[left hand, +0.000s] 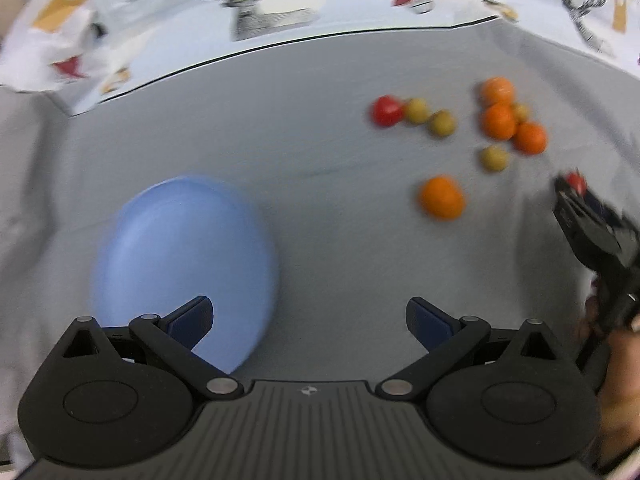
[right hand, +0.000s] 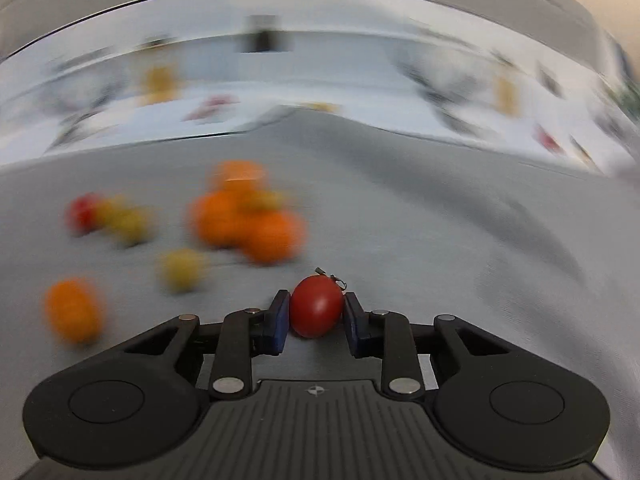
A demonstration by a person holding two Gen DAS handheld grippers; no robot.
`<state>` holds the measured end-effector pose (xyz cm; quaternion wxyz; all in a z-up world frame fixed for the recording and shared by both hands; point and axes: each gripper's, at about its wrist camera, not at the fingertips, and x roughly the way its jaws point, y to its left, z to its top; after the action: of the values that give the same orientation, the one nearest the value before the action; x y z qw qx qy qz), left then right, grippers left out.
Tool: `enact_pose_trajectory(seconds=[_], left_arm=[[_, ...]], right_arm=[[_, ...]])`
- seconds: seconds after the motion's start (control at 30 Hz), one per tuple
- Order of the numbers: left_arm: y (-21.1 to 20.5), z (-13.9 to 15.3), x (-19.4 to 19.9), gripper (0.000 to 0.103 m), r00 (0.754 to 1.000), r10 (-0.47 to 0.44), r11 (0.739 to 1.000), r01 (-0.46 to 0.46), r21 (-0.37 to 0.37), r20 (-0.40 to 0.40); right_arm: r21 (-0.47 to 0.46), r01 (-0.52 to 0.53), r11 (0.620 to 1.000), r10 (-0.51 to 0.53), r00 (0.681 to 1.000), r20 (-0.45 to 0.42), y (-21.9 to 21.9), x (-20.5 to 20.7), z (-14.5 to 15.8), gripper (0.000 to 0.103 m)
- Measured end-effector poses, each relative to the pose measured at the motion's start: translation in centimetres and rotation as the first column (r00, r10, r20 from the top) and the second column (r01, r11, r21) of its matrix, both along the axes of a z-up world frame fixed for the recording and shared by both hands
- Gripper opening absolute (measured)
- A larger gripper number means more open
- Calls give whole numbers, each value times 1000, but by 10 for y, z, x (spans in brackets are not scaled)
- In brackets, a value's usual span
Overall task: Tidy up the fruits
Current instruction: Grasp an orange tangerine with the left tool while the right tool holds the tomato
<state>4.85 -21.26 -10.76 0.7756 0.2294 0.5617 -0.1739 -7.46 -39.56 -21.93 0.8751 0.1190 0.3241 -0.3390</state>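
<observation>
My right gripper (right hand: 316,312) is shut on a red cherry tomato (right hand: 317,306) and holds it just above the grey cloth; it shows at the right edge of the left wrist view (left hand: 572,188). My left gripper (left hand: 310,316) is open and empty, its left finger over the near edge of a blue plate (left hand: 184,264). On the cloth lie several oranges (left hand: 498,120), one lone orange (left hand: 442,197), several small yellow-green fruits (left hand: 442,123) and another red tomato (left hand: 386,111). The right wrist view is blurred.
A patterned cloth with deer and Christmas prints (left hand: 260,12) covers the far part of the table beyond the grey cloth (left hand: 320,140). A person's hand (left hand: 616,360) holds the right gripper at the right edge.
</observation>
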Motion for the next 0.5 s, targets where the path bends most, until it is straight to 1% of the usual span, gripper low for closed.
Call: enact_pose_trajectory(seconds=[0.07, 0.13, 0.2, 0.3, 0.47, 0.5], left_arm=[[-23, -15, 8, 103, 1000, 5, 1000, -6, -30, -27], [-43, -31, 17, 103, 998, 6, 999, -9, -52, -69], [-61, -47, 26, 103, 993, 14, 997, -22, -74, -118], [-80, -60, 39, 103, 982, 54, 992, -73, -101, -182], [-101, -78, 53, 103, 973, 101, 989, -121, -89, -207], [-103, -82, 55, 100, 969, 116, 986, -138, -90, -218]], right_arm=[[73, 86, 994, -89, 995, 42, -20, -12, 0, 29], [94, 115, 989, -121, 991, 62, -26, -16, 0, 29], [91, 116, 989, -122, 991, 57, -25, -15, 0, 29], [74, 111, 991, -115, 992, 47, -25, -12, -1, 30], [60, 111, 992, -114, 993, 42, -25, -10, -4, 30], [57, 111, 992, -113, 993, 41, -24, -9, -4, 30]])
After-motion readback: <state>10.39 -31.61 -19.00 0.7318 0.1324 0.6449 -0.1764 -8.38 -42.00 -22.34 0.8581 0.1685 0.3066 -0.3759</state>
